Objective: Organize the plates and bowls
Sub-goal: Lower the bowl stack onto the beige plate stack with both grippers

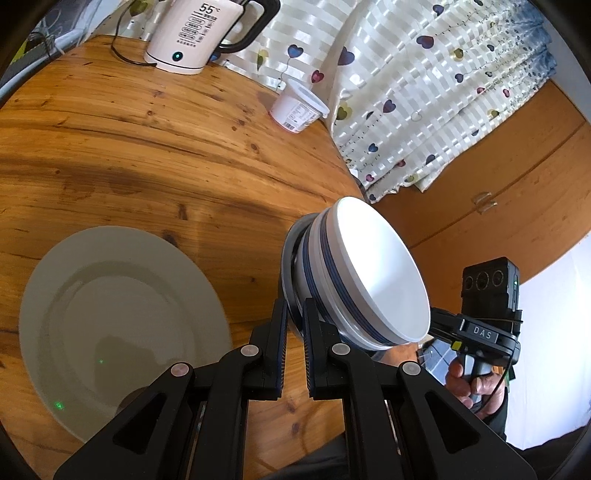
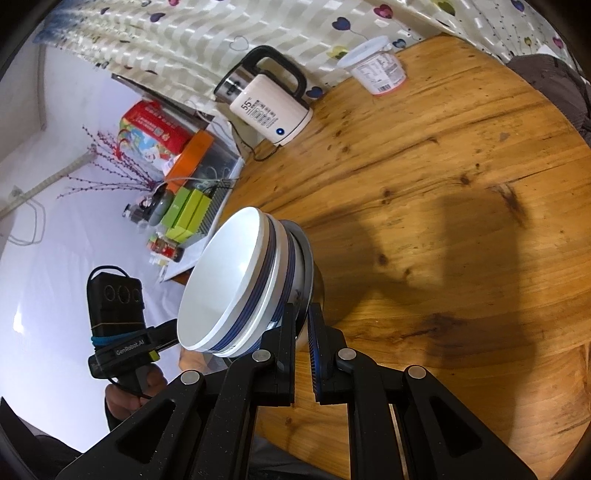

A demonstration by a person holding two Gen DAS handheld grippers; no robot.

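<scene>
A stack of white bowls with blue stripes (image 1: 362, 269) is held tilted above the wooden table, with a darker metal bowl at its bottom. My left gripper (image 1: 295, 314) is shut on the rim of that bottom bowl from one side. My right gripper (image 2: 303, 317) is shut on the same rim from the opposite side; the stack (image 2: 236, 284) shows there too. A large white plate (image 1: 122, 328) lies flat on the table, left of my left gripper. The other hand-held gripper body appears in each view.
A white electric kettle (image 1: 195, 33) with a cord stands at the table's far edge, also in the right wrist view (image 2: 269, 110). A white plastic tub (image 1: 297, 109) stands near the curtain (image 1: 424, 92). A side shelf with boxes (image 2: 177, 162) stands beyond the table edge.
</scene>
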